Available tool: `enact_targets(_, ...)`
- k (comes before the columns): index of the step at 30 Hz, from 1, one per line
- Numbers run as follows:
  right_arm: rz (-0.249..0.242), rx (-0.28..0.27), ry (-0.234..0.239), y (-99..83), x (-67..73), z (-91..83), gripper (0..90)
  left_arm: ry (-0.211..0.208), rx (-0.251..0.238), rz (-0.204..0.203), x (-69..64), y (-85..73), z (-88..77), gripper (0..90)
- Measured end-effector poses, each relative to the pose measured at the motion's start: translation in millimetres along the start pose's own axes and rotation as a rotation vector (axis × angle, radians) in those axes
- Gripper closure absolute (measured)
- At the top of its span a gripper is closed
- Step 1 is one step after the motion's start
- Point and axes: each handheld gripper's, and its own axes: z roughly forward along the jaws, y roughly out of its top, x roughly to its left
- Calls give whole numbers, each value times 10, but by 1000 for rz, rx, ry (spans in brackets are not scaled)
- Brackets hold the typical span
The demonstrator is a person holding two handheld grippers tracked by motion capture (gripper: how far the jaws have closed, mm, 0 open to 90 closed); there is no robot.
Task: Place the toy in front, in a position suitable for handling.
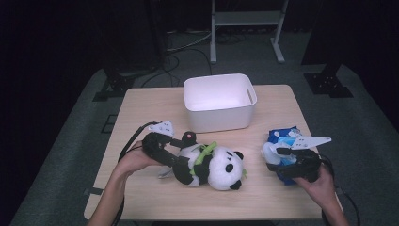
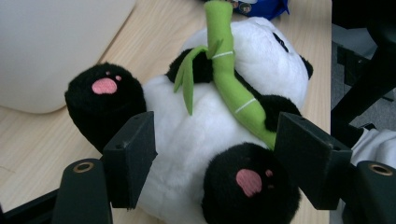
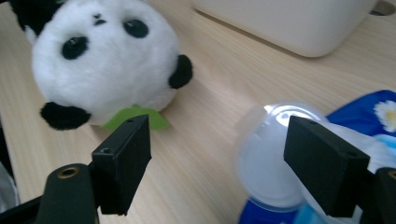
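A dark room surrounds the pale wooden counter (image 1: pixel 141 106), a white bin (image 1: pixel 220 102) at its back. The panda (image 1: pixel 211 165) lies belly-up mid-counter, between the left hand-held gripper (image 2: pixel 212 161)'s released jaws. The right hand-held gripper (image 3: pixel 217 161), also released, straddles a blue pouch (image 3: pixel 280 182)'s cap.
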Motion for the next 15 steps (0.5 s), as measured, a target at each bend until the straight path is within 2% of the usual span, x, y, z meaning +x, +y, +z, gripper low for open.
enact_targets(9,33,70,-65,19,-293,-40,237,-19,-22,-19,-15,-103,8,271)
enact_targets(15,42,113,-94,53,-446,-6,243,-26,-25,-13,-31,-133,3,271)
